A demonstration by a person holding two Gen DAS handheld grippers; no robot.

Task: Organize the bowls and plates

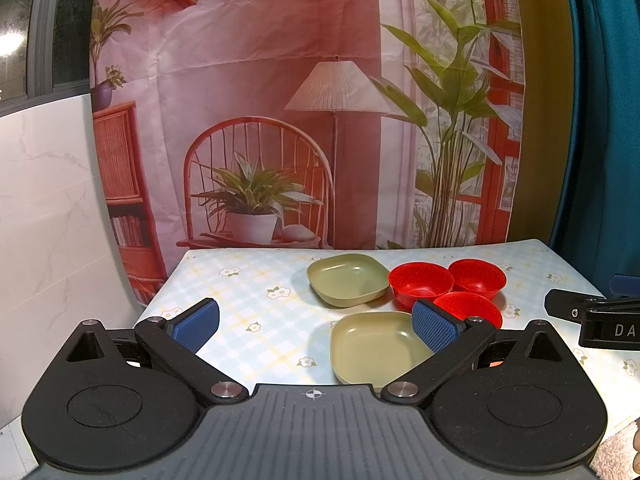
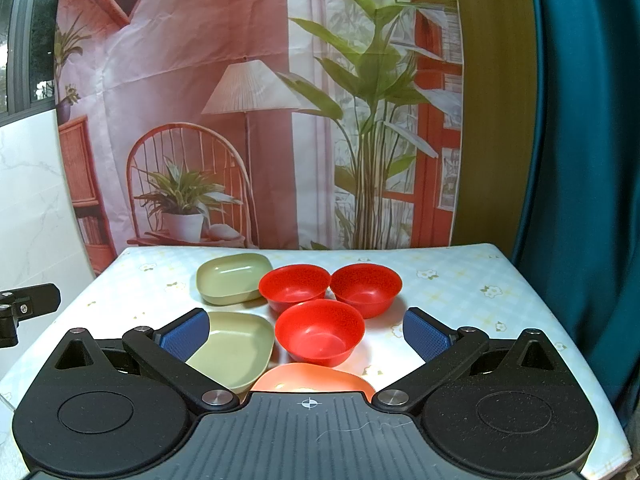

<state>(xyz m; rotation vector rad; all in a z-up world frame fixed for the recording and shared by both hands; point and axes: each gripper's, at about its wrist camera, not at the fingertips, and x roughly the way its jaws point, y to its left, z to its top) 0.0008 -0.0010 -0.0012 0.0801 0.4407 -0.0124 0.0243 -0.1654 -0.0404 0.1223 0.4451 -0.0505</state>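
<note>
Three red bowls [image 2: 320,332] sit close together near the middle of the table [image 2: 460,280]. At their 9 o'clock are two green plates [image 2: 232,350], and at 6 o'clock an orange plate [image 2: 312,378]. The right gripper [image 2: 306,334] and the left gripper [image 1: 316,322] both hang above the table with fingers wide apart, holding nothing.

Red bowls [image 2: 320,332], green plates [image 2: 236,354], floral-check tablecloth [image 2: 460,280].
</note>
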